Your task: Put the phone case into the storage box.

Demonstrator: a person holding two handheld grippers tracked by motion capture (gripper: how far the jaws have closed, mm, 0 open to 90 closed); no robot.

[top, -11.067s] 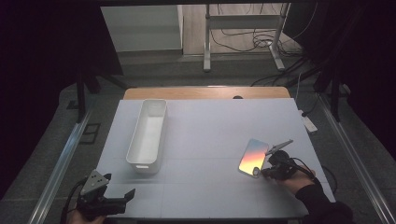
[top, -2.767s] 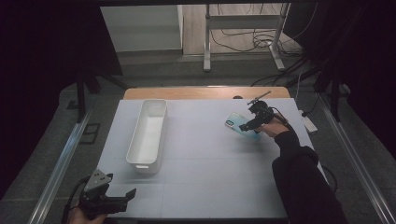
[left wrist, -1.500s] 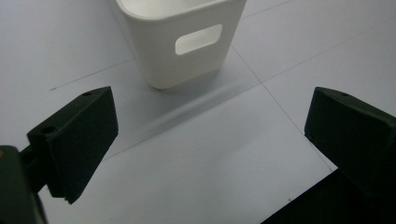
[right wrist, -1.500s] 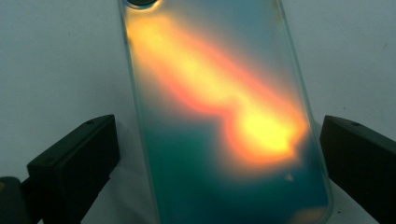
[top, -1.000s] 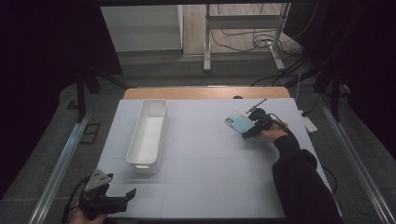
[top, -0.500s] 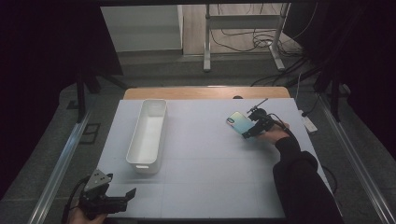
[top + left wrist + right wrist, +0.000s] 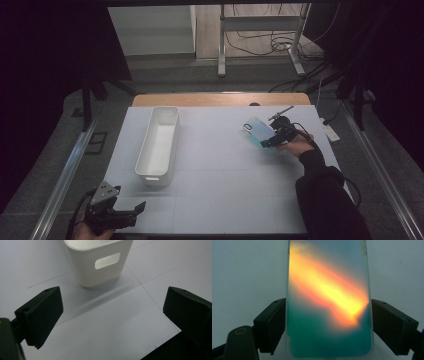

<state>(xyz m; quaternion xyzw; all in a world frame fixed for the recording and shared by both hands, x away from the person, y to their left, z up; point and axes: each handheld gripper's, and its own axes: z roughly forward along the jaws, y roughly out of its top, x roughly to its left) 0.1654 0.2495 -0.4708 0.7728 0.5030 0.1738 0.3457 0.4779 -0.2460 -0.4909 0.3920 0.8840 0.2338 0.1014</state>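
Observation:
My right gripper (image 7: 268, 141) is shut on a phone case (image 7: 256, 132), glossy teal with an orange-yellow sheen, at the right side of the table. In the right gripper view the phone case (image 7: 328, 300) stands between the two black jaws, whose pads press on its long edges; my right gripper (image 7: 328, 327) holds it above the white surface. My left gripper (image 7: 131, 210) rests near the table's front left corner, open with nothing between its jaws. In the left gripper view my left gripper (image 7: 112, 312) faces the end of a white bin (image 7: 100, 262).
The long white bin (image 7: 159, 142) lies lengthwise at the table's left middle, with a handle slot in its near end. A pale sheet (image 7: 215, 175) covers the table. A wooden edge (image 7: 220, 99) runs along the back. Cables and a metal frame stand beyond.
The right gripper with the phone case has barely shifted over the last second. The left gripper has stayed put.

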